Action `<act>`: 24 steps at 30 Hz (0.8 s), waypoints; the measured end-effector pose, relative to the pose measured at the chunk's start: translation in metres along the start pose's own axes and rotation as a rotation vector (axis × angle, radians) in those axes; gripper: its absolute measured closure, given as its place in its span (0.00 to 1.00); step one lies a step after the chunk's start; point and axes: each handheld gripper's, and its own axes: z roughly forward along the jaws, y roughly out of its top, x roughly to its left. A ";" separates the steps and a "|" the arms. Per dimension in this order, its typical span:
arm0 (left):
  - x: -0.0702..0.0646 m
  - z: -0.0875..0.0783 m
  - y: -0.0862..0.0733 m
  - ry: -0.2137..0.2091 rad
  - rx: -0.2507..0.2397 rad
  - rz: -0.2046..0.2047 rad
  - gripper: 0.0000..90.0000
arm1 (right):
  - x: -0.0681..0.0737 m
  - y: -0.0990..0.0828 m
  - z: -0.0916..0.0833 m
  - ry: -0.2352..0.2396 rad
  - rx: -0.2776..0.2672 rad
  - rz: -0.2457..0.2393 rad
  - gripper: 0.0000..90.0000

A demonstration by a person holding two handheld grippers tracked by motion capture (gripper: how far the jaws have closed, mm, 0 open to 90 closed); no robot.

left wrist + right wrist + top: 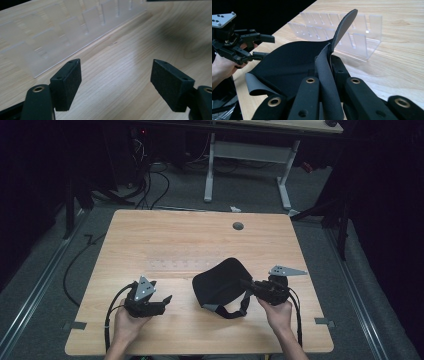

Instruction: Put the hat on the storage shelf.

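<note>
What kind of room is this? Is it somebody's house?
Probably not a house; it looks like a lab or workshop. A wooden table stands between black curtains, cables trail on the grey floor, and a person holds a hand-held gripper in each hand.

High view looks down on the table (pixel 200 245); both gripper views skim it closely.

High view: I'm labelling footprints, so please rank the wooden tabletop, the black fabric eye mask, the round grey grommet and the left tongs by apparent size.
1. Light wooden tabletop, by far the largest.
2. Black fabric eye mask.
3. Left tongs, open; somewhat smaller than the mask, though they sit slightly nearer the camera.
4. Round grey grommet, the smallest.
</note>
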 end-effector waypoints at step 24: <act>-0.043 0.005 0.000 -0.145 0.032 0.031 0.25 | 0.012 -0.001 0.019 0.038 0.049 0.001 0.95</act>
